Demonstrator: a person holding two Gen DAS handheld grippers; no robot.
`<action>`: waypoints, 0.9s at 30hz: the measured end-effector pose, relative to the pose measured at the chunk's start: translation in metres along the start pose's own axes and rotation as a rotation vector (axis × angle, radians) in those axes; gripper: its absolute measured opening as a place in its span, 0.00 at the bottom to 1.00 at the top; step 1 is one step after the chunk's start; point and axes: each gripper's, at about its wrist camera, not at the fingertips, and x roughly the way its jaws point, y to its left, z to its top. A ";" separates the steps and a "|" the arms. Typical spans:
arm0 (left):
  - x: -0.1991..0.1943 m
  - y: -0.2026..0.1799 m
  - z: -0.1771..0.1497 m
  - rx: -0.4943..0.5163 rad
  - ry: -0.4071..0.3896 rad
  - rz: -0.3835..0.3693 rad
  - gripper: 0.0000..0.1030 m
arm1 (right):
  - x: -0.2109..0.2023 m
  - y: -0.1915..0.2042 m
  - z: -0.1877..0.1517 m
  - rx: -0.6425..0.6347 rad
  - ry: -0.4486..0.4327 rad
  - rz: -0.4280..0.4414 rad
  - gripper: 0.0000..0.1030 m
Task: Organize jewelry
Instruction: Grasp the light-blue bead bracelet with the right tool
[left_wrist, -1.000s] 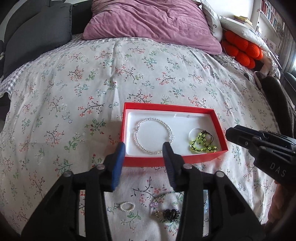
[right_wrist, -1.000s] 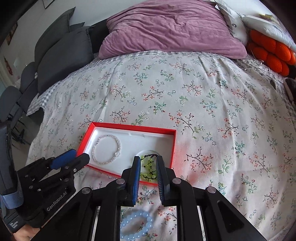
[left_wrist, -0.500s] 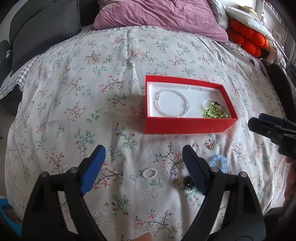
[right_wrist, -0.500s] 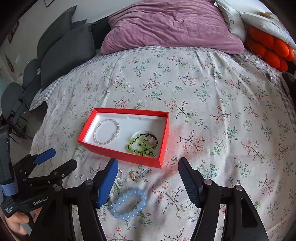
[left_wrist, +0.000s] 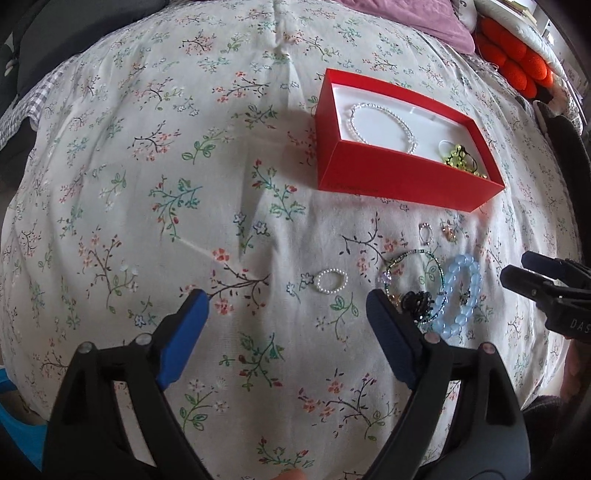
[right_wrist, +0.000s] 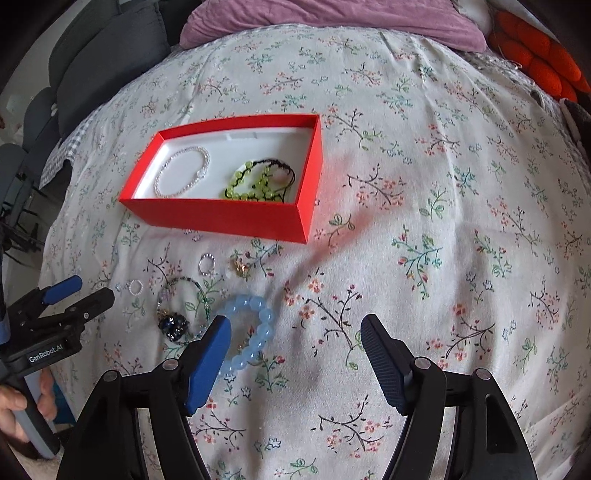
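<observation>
Opening wide, both jaws have just spread with nothing between them | left gripper and right gripper now lower than a second ago, over loose pieces | blue bead bracelet beside right gripper's left finger; small pearl ring ahead of left | red box holds pearl and green bracelets | likely next pickups.

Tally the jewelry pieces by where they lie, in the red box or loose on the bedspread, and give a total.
In the red box: 2, the white bead bracelet and the green bead bracelet.
Loose on the bedspread: 5, the light blue bead bracelet, dark bead bracelet with black charm, pearl ring, small silver ring, small gold piece.
Total: 7.
</observation>
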 end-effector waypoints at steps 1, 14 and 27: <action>0.002 -0.002 0.000 0.005 0.007 -0.010 0.84 | 0.004 0.000 -0.001 0.003 0.010 -0.001 0.72; 0.014 -0.018 0.003 0.037 0.039 -0.087 0.84 | 0.038 0.013 0.003 -0.009 0.054 -0.031 0.60; 0.017 -0.034 0.015 0.051 -0.010 -0.119 0.60 | 0.041 0.047 0.002 -0.128 0.012 -0.058 0.11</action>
